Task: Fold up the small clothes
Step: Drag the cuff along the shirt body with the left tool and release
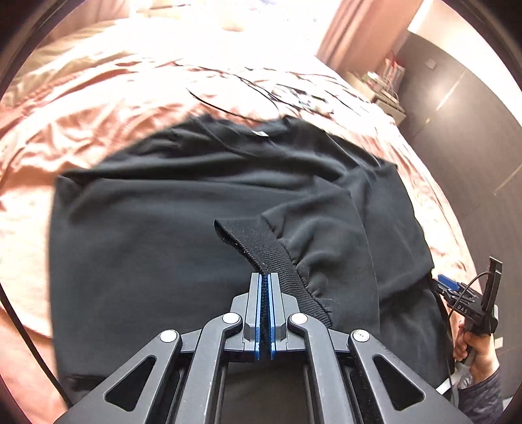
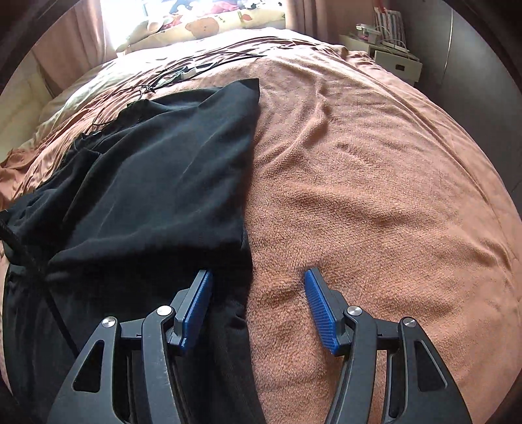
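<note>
Lying spread over the bed (image 2: 375, 163), a black garment (image 1: 163, 212) covers the brown, nubby blanket, with its collar and a small label at the far side in the left wrist view. The left tool (image 1: 265, 277) is fully closed, its blue pads clamped on the ribbed cuff (image 1: 261, 241) of a sleeve, which rises off the body of the garment and is gathered into folds where the cuff joins the sleeve. The right tool (image 2: 257, 277) stands about half open with nothing pinched; its left finger sits over the garment's near right edge and its right finger over bare blanket. In the left wrist view a hand (image 1: 473, 352) grips the right tool's handle at the bed's near right. Thin black cables (image 2: 169, 76) lie beyond the garment, near a printed pillow (image 2: 208, 22).
</note>
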Motion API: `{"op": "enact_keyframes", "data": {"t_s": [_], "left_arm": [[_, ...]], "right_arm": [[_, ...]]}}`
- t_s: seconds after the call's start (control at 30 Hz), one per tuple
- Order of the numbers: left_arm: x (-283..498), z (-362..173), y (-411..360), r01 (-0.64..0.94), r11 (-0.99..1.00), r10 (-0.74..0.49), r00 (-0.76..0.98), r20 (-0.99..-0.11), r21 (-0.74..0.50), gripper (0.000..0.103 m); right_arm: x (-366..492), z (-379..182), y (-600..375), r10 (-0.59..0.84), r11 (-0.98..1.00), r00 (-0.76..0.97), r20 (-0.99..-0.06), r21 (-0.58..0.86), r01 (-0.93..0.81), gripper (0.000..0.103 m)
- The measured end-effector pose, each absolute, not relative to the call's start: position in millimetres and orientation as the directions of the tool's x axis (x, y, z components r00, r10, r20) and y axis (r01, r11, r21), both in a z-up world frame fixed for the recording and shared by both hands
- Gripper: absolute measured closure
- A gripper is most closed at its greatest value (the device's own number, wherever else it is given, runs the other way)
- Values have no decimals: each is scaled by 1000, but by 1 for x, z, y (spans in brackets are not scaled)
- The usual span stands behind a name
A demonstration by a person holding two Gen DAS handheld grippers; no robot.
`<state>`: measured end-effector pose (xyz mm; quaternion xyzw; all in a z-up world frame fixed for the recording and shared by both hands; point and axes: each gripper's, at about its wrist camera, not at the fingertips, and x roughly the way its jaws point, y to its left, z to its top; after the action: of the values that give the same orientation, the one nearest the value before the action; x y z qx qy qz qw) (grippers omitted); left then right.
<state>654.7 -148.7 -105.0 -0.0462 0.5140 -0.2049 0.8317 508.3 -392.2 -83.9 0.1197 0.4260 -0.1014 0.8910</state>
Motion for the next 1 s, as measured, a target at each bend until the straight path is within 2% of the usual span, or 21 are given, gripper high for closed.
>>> {"op": "enact_keyframes", "data": {"t_s": [0.23, 0.43, 0.63, 0.73, 0.87, 1.0], "left_arm": [[660, -78, -90, 211, 945, -322, 476, -818, -249, 100], [656, -70, -55, 187, 955, -296, 503, -812, -232, 100], [649, -106, -46, 151, 969, -243, 447, -861, -195, 100], [651, -129, -48, 145, 975, -217, 420, -881, -171, 100], [657, -150, -43, 113, 969, -244, 346, -906, -218, 100], [656, -147, -35, 88, 964, -265, 349, -899, -250, 98]], "right_arm": [[514, -87, -395, -152, 927, 603, -783, 99, 362, 47], [515, -89, -395, -149, 924, 602, -785, 107, 368, 47], [516, -82, -400, -118, 926, 576, -809, 119, 357, 47], [503, -71, -403, -45, 930, 590, -806, 183, 320, 47], [489, -48, -408, 10, 935, 640, -768, 233, 265, 47], [495, -38, -415, 34, 914, 671, -741, 295, 279, 47]]}}
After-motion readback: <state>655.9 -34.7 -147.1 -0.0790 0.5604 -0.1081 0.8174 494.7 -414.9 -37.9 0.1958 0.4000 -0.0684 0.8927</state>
